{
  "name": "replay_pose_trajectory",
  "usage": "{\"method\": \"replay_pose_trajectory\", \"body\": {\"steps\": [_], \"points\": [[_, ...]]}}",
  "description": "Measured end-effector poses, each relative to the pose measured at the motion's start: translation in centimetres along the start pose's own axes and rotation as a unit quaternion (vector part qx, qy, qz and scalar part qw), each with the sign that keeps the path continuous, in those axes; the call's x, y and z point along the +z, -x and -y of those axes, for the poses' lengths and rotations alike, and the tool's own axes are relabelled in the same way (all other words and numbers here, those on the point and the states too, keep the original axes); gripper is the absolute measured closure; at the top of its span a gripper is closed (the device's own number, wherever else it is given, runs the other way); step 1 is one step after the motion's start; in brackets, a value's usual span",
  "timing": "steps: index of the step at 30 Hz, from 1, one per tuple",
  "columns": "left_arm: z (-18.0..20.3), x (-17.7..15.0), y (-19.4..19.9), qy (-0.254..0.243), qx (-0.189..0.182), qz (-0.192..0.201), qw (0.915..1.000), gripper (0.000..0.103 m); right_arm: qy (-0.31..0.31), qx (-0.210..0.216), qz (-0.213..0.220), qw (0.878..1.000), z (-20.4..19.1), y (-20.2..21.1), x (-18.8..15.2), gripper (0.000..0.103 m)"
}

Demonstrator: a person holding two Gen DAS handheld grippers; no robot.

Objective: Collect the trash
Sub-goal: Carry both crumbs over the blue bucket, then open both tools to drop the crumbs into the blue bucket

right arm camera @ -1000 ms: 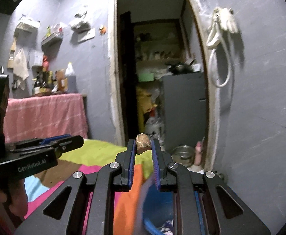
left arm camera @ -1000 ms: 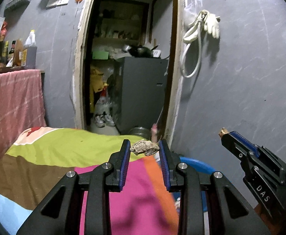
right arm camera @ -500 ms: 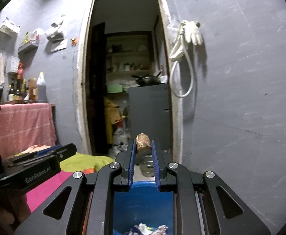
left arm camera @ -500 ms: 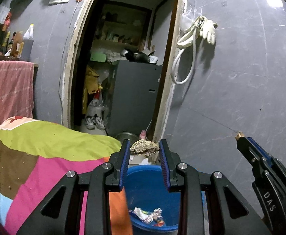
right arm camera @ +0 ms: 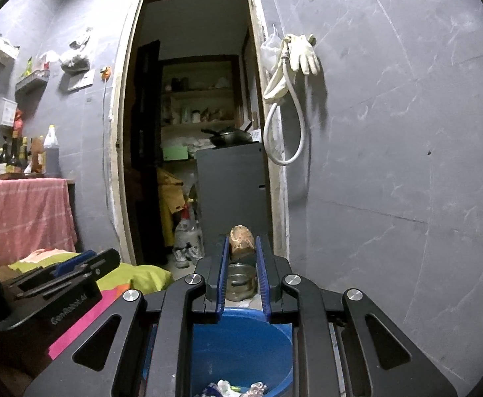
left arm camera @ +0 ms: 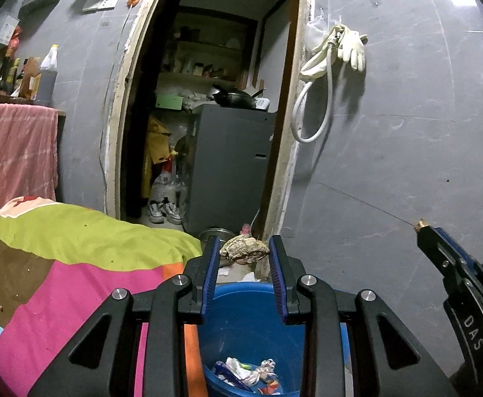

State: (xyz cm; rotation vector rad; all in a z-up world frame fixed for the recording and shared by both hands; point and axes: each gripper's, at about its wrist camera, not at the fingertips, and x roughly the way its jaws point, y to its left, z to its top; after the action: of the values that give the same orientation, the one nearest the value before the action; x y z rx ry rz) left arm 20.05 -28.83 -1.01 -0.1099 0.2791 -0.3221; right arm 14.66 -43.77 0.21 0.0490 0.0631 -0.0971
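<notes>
Walls (left arm camera: 390,132) of grey tile, with an open doorway (left arm camera: 208,99) onto a cluttered storeroom holding a dark cabinet (left arm camera: 228,165), a pan on top, shelves and a pair of shoes on the floor. Bed cover (left arm camera: 59,264) in green, pink, brown and orange blocks, at lower left, its edge just beside the bin. Pink cloth (left arm camera: 13,152) draped over a counter at far left, bottles standing on it. Blue bin (left arm camera: 251,324), round, open-topped, directly below both grippers, with crumpled wrappers (left arm camera: 248,374) on its bottom. White hose and a pale glove (left arm camera: 350,46) hung on the wall right of the doorway. Left gripper (left arm camera: 244,254), pointing slightly downward over the bin, jaws partly closed and clamped on a crumpled grey-brown scrap (left arm camera: 244,251) at the fingertips. Right gripper (right arm camera: 241,251), level, above the bin's near rim, jaws nearly closed and pinching a small rounded brown piece (right arm camera: 241,240) that stands up between the tips. Metal bowl (right arm camera: 239,281) on the floor beyond the bin, near the door frame.
</notes>
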Motion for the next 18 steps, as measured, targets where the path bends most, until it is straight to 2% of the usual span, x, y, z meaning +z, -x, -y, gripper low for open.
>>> {"method": "replay_pose_trajectory", "body": {"steps": [18], "points": [[-0.5, -0.7, -1.6, 0.000, 0.001, -0.027, 0.9996, 0.078, 0.002, -0.002, -0.025, 1.000, 0.2, -1.3, -0.9, 0.088]]}}
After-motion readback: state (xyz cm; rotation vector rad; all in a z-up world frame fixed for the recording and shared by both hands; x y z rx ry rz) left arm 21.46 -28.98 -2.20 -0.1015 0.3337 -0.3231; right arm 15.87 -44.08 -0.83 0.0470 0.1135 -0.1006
